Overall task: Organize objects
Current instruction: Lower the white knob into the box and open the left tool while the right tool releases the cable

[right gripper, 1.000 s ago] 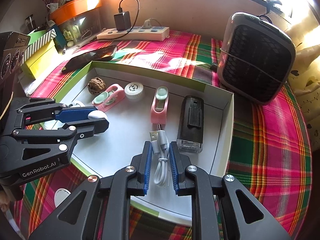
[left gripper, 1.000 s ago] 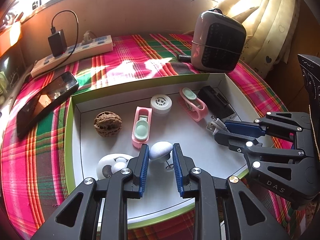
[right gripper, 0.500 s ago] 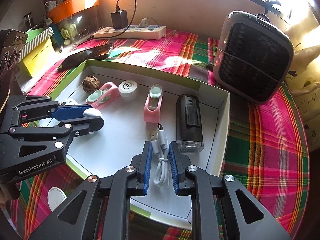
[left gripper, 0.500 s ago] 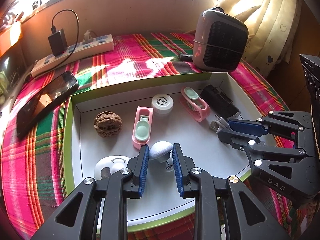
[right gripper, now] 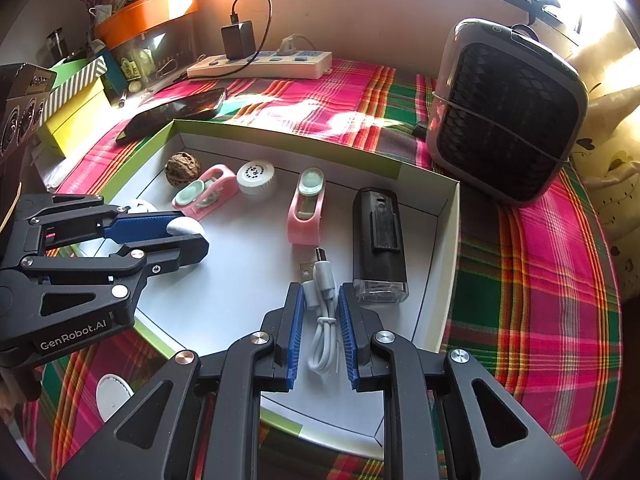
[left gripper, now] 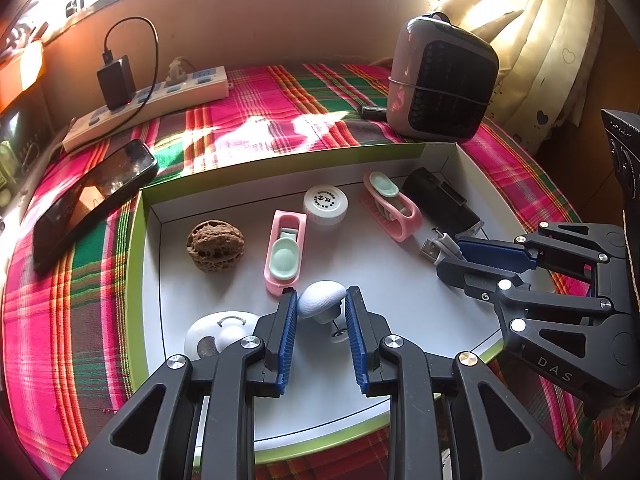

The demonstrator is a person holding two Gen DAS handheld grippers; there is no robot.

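At bottom centre of left wrist view, left gripper (left gripper: 321,304) pinches white knob (left gripper: 320,299) over tray (left gripper: 138,280). Bottom centre of right wrist view: right gripper (right gripper: 321,300) clamped on white USB cable (right gripper: 324,312). Further up: black device (right gripper: 378,240), pink clips, walnut (left gripper: 215,245).

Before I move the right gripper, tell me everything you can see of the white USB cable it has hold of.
The white USB cable is short, smooth and plastic-looking, folded into a narrow bundle. The right gripper is shut on it, blue pads pressing both sides. A metal USB plug and a smaller connector poke out past the fingertips. It sits over the white tray floor beside the black rectangular device; whether it touches either I cannot tell.
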